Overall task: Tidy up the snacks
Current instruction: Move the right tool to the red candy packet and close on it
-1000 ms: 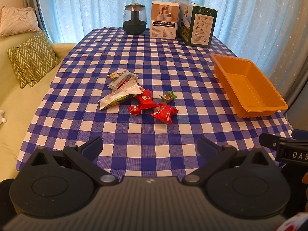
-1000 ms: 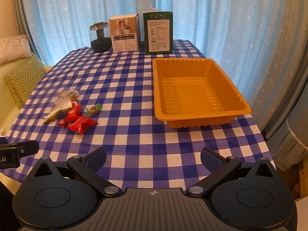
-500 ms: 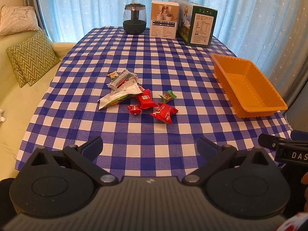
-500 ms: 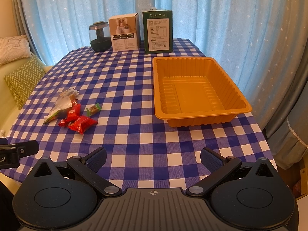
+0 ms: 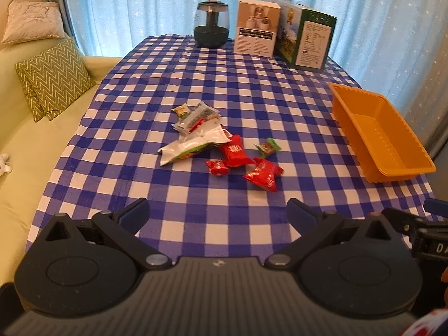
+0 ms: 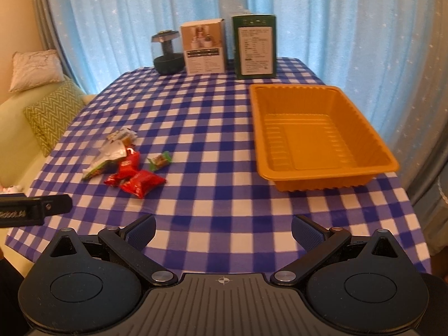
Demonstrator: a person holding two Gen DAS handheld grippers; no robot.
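Two hand-held grippers hover over the near edge of a table covered in a blue-and-white checked cloth [image 5: 224, 84], both empty: the left gripper [image 5: 217, 214] and the right gripper [image 6: 223, 231] each have their jaws spread wide with only cloth showing between them. The snacks, a loose heap of small red, white and green foil wrappers [image 5: 221, 145], lie mid-table, well apart from the empty orange ribbed plastic tray [image 6: 316, 137] waiting on the right side. The likely trouble lies in the heap itself: wrappers overlap and touch, so a pinch on the nearest red packet [image 6: 142, 182] may drag a neighbour along or slip off the slick foil. The small green-ended candy [image 6: 159, 161], lying flat, may skid under closing fingers. The light tray could also shift if a gripper knocks its rim during a drop.
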